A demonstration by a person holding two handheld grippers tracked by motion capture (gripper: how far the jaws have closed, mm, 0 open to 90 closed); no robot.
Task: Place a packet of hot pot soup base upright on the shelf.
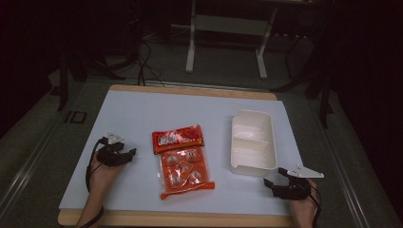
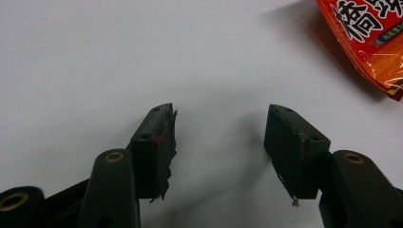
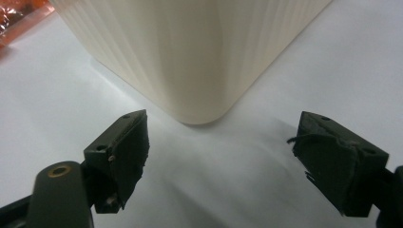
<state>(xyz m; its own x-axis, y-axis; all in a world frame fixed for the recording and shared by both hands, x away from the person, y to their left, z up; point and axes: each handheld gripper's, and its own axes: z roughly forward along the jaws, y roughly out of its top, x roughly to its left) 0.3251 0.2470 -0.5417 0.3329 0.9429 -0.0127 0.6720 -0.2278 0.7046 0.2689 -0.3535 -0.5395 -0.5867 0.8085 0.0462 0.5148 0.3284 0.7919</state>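
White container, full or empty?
Empty. The high view shows the white container open-topped, both compartments bare inside on either side of the divider. The orange snack bag lies outside it on the table.

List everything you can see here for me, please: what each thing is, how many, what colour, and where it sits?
snack packet: one, orange-red with a clear window showing small wrapped pieces, flat near the middle of the mat.
compartment tray: one, cream-white, empty, right of the packet; two sections inside.
mat: one, pale blue-white, covering the table top.
table: one, light wood edge showing around the mat.
metal frame: one, pale grey, on the floor beyond the table.
left gripper: one, black, open, resting on the mat left of the packet, holding nothing.
right gripper: one, black, open, on the mat just short of the tray's near corner, holding nothing.
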